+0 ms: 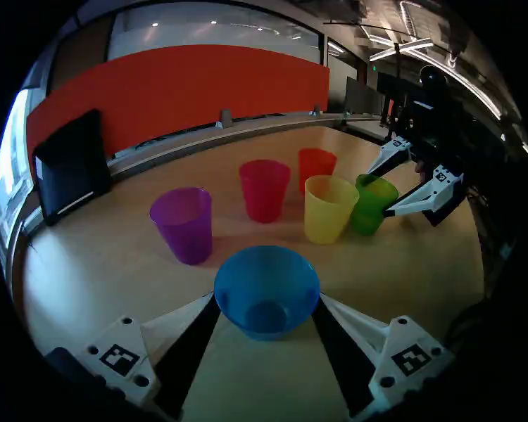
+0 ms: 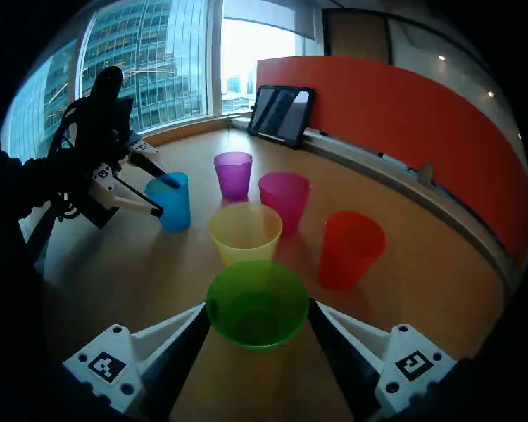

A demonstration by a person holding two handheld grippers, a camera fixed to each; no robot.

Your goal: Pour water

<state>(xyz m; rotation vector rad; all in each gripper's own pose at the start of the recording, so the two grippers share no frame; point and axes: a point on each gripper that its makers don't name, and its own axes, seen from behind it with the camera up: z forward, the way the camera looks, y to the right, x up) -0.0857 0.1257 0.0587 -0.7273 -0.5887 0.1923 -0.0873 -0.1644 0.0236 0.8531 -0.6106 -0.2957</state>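
**Finding:** The left gripper (image 1: 266, 301) is clenched on the blue cup (image 1: 266, 278), which sits between its fingers. The right gripper (image 2: 258, 309) grips the green cup (image 2: 257, 292) the same way (the water level in either cannot be told).

**Risk:** The yellow cup (image 2: 246, 232) stands just ahead of the right gripper, so a forward tilt would likely strike it. The cups' smooth tapered walls may slip under a light squeeze and spill water onto the table (image 2: 419, 281).
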